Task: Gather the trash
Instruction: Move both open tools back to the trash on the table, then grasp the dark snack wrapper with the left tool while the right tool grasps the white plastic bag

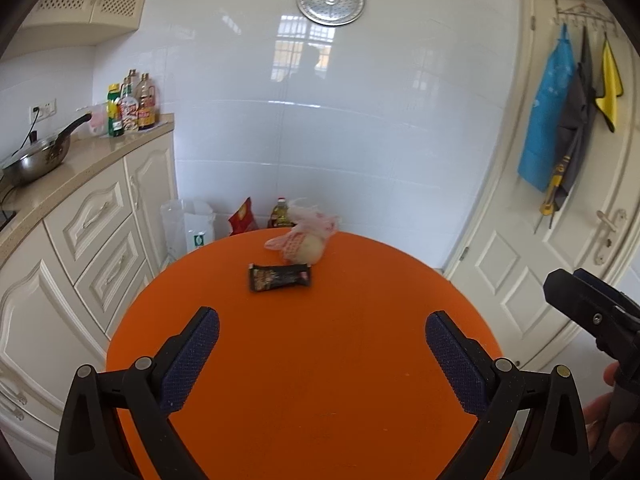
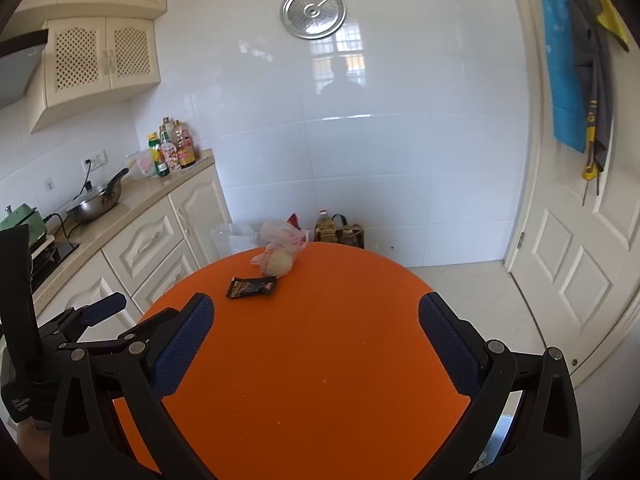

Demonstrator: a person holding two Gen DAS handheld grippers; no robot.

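Both released: left gripper [image 1: 322,330] and right gripper [image 2: 316,316] gaping wide above orange table [image 1: 320,380], well short of black wrapper [image 1: 280,277] beside pink bag [image 1: 306,238].

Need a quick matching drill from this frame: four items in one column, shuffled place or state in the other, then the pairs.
Items:
1. black wrapper
2. pink plastic bag
3. left tongs
4. steel wok

Places or states:
A. on the beige countertop at the left
B. open, empty, over the near part of the orange table
C. lying flat on the table, nearer than the bag
D. crumpled near the table's far edge, with something pale and round inside

Pairs: 1-C, 2-D, 3-B, 4-A
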